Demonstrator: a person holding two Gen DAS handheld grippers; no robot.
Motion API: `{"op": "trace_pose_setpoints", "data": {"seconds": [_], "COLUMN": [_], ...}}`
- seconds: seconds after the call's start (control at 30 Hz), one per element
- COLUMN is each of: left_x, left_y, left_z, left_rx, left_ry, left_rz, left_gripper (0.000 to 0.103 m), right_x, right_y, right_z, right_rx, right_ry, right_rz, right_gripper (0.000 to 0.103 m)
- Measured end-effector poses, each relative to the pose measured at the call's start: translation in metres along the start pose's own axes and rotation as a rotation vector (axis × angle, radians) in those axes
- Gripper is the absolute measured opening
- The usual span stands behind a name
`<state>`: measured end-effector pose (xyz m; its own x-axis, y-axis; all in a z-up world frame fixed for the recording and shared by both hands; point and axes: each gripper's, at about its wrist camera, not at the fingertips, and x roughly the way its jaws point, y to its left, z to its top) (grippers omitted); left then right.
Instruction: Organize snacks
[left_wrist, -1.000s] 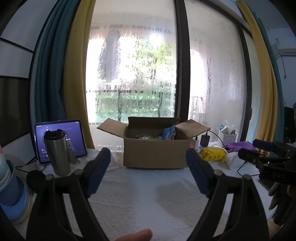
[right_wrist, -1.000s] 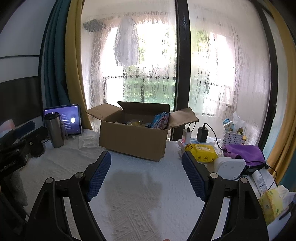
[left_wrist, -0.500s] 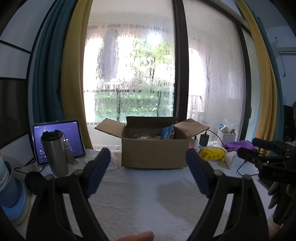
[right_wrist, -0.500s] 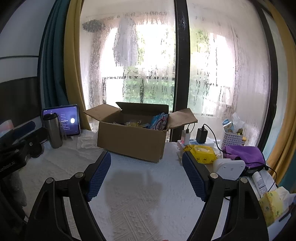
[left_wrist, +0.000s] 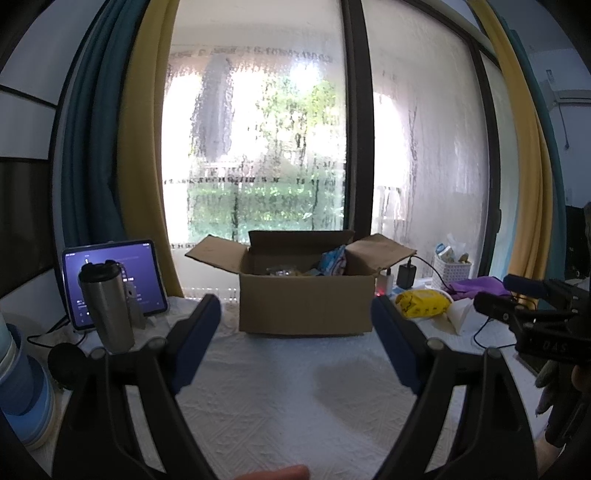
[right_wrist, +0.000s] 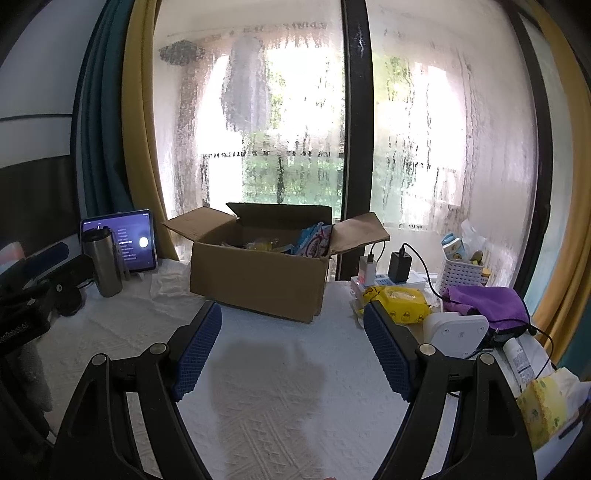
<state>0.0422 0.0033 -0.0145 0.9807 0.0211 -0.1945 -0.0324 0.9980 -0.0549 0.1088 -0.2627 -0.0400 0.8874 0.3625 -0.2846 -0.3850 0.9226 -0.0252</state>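
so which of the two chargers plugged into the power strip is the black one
The black charger is the right-hand one, nearer the white basket; the one to its left, the white charger, stands closer to the cardboard box.

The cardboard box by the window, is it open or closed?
Open. The cardboard box has its flaps folded outward, and snack packets show inside over the rim.

Inside the open brown cardboard box (right_wrist: 258, 277), its front wall hides most of the snack packets; only the top of a blue-and-white packet (right_wrist: 312, 240) and some yellow wrapping (right_wrist: 264, 244) show, their print too small to read. Left of the box, a steel travel mug (left_wrist: 107, 306) covers part of the purple-lit tablet screen (left_wrist: 140, 273), whose text is illegible. Right of the box, the frosted window blurs the greenery outside.
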Motion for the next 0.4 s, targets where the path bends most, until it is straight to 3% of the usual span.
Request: {"op": "trace_pose_setpoints", "data": {"seconds": [0.4], "left_x": [0.017], "left_y": [-0.004], "left_z": [-0.004], "left_rx": [0.027], "left_ry": [0.047], "left_rz": [-0.011], "left_gripper": [0.085], "right_x": [0.01], "right_y": [-0.004], "right_z": [-0.003], "right_rx": [0.013], "right_ry": [0.022], "right_rz": [-0.006], "right_gripper": [0.082]}}
